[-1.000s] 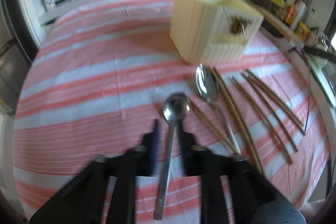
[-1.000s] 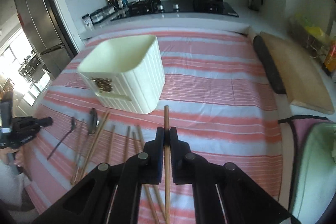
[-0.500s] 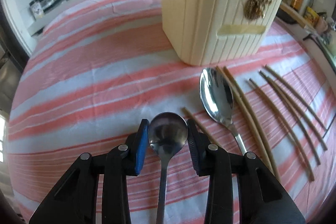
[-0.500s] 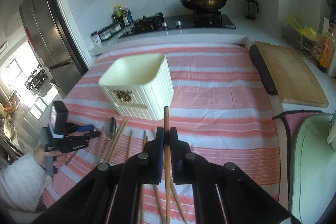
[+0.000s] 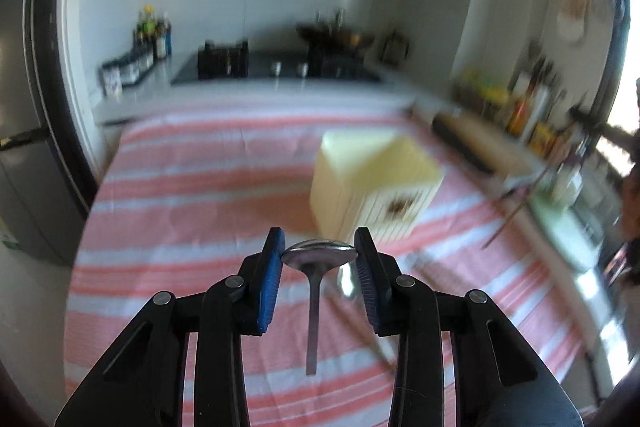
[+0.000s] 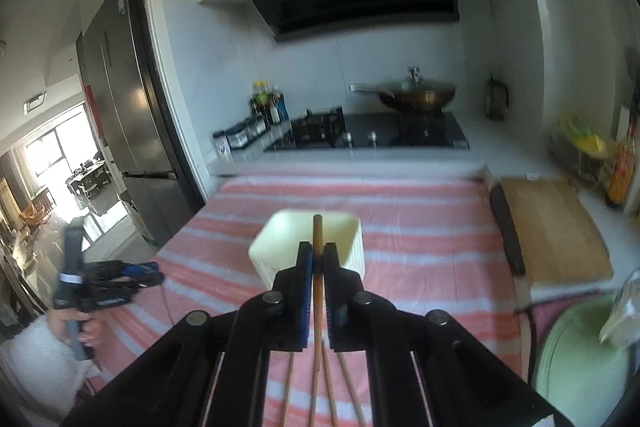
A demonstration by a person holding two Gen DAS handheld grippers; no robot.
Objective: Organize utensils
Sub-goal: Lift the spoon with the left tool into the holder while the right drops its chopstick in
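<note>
My left gripper (image 5: 319,247) is shut on the bowl of a steel spoon (image 5: 313,307). The spoon's handle hangs down free above the striped cloth (image 5: 192,195). A cream ribbed utensil holder (image 5: 372,187) stands beyond it, blurred. A second spoon (image 5: 346,281) lies on the cloth below, next to blurred chopsticks (image 5: 368,335). My right gripper (image 6: 318,253) is shut on a wooden chopstick (image 6: 317,231), whose tip points at the holder (image 6: 280,243). More chopsticks (image 6: 289,387) lie under it. In the right wrist view the left gripper (image 6: 154,275) is raised at the far left, in a hand (image 6: 80,335).
A wooden cutting board (image 6: 556,227) lies at the right edge of the cloth, with a dark roll (image 6: 506,227) beside it. A pale green object (image 6: 580,347) sits at the near right. Behind are the stove (image 6: 380,135) with a wok (image 6: 416,95), bottles (image 6: 268,103) and a fridge (image 6: 120,107).
Both grippers have risen well above the cloth. The left one closed on the spoon's bowl and lifted it off the cloth. The right one still grips its chopstick.
</note>
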